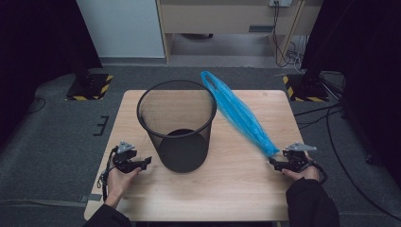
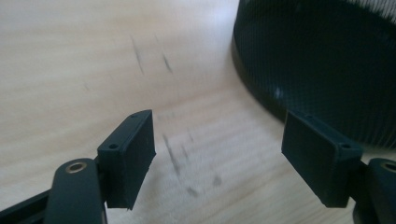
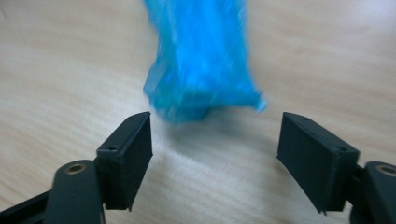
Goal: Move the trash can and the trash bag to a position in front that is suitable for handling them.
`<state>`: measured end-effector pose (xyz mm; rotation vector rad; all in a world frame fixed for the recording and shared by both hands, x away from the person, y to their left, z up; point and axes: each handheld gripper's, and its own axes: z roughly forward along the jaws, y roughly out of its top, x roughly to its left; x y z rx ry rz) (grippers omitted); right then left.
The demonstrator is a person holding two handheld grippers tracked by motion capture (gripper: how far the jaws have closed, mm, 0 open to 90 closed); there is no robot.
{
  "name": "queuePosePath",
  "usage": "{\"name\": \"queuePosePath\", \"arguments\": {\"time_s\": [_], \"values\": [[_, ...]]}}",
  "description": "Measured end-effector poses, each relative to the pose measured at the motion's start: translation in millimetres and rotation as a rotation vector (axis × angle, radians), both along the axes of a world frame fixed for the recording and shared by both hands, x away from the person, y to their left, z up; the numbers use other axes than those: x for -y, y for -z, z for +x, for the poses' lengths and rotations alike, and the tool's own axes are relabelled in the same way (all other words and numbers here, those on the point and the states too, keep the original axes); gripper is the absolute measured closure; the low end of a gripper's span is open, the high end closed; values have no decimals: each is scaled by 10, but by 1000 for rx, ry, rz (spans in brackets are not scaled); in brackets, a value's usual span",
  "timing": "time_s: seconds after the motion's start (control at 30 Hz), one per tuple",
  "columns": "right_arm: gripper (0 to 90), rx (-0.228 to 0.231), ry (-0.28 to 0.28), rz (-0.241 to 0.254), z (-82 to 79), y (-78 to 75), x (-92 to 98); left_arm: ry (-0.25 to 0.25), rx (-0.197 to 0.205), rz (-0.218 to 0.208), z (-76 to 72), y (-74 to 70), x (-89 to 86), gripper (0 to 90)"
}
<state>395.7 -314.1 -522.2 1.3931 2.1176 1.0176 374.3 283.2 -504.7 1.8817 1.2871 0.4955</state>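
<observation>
My right tool (image 1: 275,163) sits with its jaws spread wide and nothing between them, aimed at the near end of the long crumpled blue plastic bag (image 1: 239,113), which lies on the wooden bench (image 1: 227,189) just ahead, apart from the pads. I'd judge it's lined up to pinch that end. My left tool (image 1: 146,162), equally open and empty, waits beside the black mesh wastebasket (image 1: 177,125), probably to steady it.
</observation>
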Motion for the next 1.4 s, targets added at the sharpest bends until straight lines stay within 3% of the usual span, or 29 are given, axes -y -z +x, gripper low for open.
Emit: {"name": "queuePosePath", "arguments": {"time_s": [0.1, 0.2, 0.27, 0.33, 0.4, 0.53, 0.63, 0.7, 0.77, 0.8, 0.83, 0.9, 0.93, 1.0, 1.1, 1.2, 1.23, 1.27, 1.3, 1.4], "values": [[271, 70, 40, 59, -22, -126, 28, -16, 53, -36, -48, -102, -9, 255], [285, 140, 9, 61, -8, -263, 20, -20, 82, -51, -67, -162, -9, 257], [310, 183, -5, 93, 27, -352, -6, -25, 120, -78, -81, -238, -10, 259], [316, 163, -13, 110, 99, -460, -32, -25, 137, -96, -85, -277, -10, 261], [313, 185, -9, 107, 176, -537, -85, -27, 147, -136, -91, -304, -9, 265], [310, 193, -11, 110, 310, -588, -183, -31, 177, -127, -97, -360, -5, 270], [303, 186, -24, 102, 480, -605, -312, -39, 203, -132, -98, -403, -9, 274], [315, 173, -36, 65, 669, -608, -446, -46, 210, -129, -100, -416, -14, 272], [328, 166, -40, 61, 729, -600, -487, -59, 214, -122, -104, -423, -23, 272], [339, 157, -46, 48, 848, -572, -561, -64, 217, -121, -103, -426, -30, 274], [339, 157, -46, 48, 848, -572, -561, -66, 221, -123, -98, -428, -38, 274], [361, 133, -56, 41, 959, -522, -636, -66, 227, -130, -84, -431, -54, 280], [385, 101, -75, 18, 1055, -452, -713, -71, 235, -129, -77, -433, -70, 281], [426, 80, -91, -14, 1126, -385, -767, -72, 239, -137, -76, -435, -78, 283], [475, 47, -90, -19, 1170, -332, -793, -63, 237, -155, -72, -433, -82, 298], [592, 19, -89, -13, 1175, -267, -787, -57, 233, -155, -65, -422, -72, 304], [656, -10, -96, -37, 1146, -226, -762, -55, 231, -156, -65, -420, -68, 307], [656, -10, -96, -37, 1146, -226, -762, -53, 232, -158, -68, -419, -63, 307], [724, -55, -92, -51, 1091, -197, -698, -51, 233, -159, -78, -424, -54, 310], [748, -94, -61, -49, 963, -188, -547, -50, 242, -160, -100, -438, -48, 320]]}}
